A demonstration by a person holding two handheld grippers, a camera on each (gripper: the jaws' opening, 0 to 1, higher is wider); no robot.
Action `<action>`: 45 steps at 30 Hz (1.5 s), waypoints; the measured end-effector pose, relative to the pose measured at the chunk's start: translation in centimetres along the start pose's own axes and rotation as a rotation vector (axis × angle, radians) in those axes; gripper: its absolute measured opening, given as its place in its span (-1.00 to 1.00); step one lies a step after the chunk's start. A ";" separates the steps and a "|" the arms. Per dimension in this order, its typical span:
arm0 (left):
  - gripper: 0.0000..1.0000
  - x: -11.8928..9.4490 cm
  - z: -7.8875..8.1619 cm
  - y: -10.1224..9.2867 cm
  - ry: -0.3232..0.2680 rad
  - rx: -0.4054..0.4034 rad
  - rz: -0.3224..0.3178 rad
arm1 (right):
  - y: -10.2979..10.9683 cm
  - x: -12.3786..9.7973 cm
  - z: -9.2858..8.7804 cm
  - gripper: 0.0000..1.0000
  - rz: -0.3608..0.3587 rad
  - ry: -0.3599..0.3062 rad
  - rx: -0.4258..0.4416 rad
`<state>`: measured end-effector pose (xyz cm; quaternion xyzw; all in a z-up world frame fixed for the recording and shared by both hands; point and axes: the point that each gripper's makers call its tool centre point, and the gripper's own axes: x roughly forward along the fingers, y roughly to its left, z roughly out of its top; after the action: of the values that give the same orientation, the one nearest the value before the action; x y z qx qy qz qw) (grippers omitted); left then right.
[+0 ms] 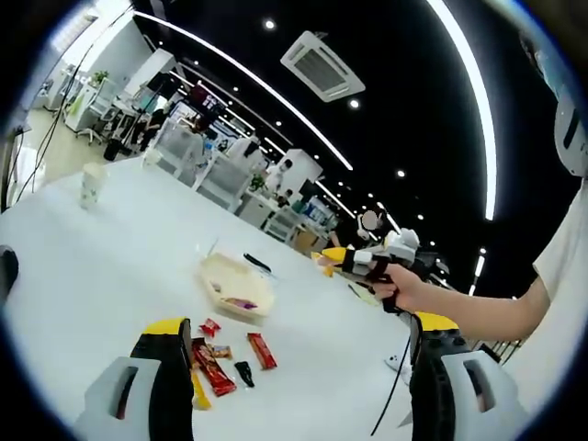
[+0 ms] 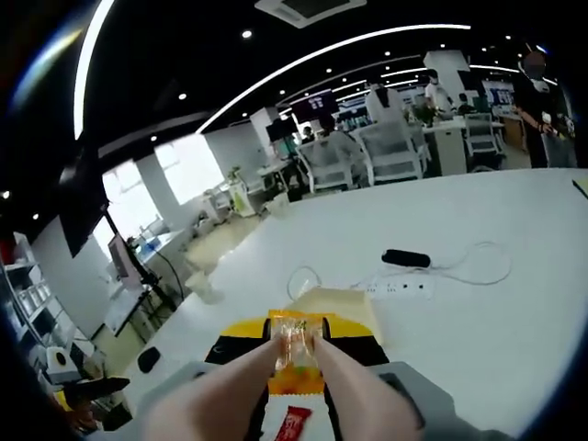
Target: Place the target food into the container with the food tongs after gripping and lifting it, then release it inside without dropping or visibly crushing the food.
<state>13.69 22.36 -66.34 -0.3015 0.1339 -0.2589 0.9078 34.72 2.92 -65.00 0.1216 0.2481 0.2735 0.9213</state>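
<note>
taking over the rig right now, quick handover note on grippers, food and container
Right gripper: its tongs are shut on an orange wrapped snack, lifted over the table.
Left gripper: open, holding nothing.
Container: on the table, with something small already inside; more wrapped snacks lie beside it.
Done: grip and lift.
Left: carry the snack over the container, lower it and release gently inside.

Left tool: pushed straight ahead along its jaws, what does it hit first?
Probably the snack packets lying on the table between the left tool jaws, with the container beyond; depth is unclear.
</note>
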 end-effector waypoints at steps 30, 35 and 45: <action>0.99 0.2 0.7 1.0 -0.001 0.016 0.020 | 0.7 2.0 2.2 -0.58 0.018 0.000 -0.027; 0.99 0.3 0.5 1.1 0.007 0.017 0.026 | 0.8 2.2 2.7 -0.58 0.024 -0.004 -0.033; 0.99 0.1 0.5 0.7 -0.010 -0.001 0.025 | 1.0 3.0 3.5 -0.58 0.038 -0.002 -0.051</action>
<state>14.25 22.98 -66.38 -0.3017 0.1334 -0.2457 0.9115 38.33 5.15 -62.85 0.1029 0.2377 0.2972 0.9190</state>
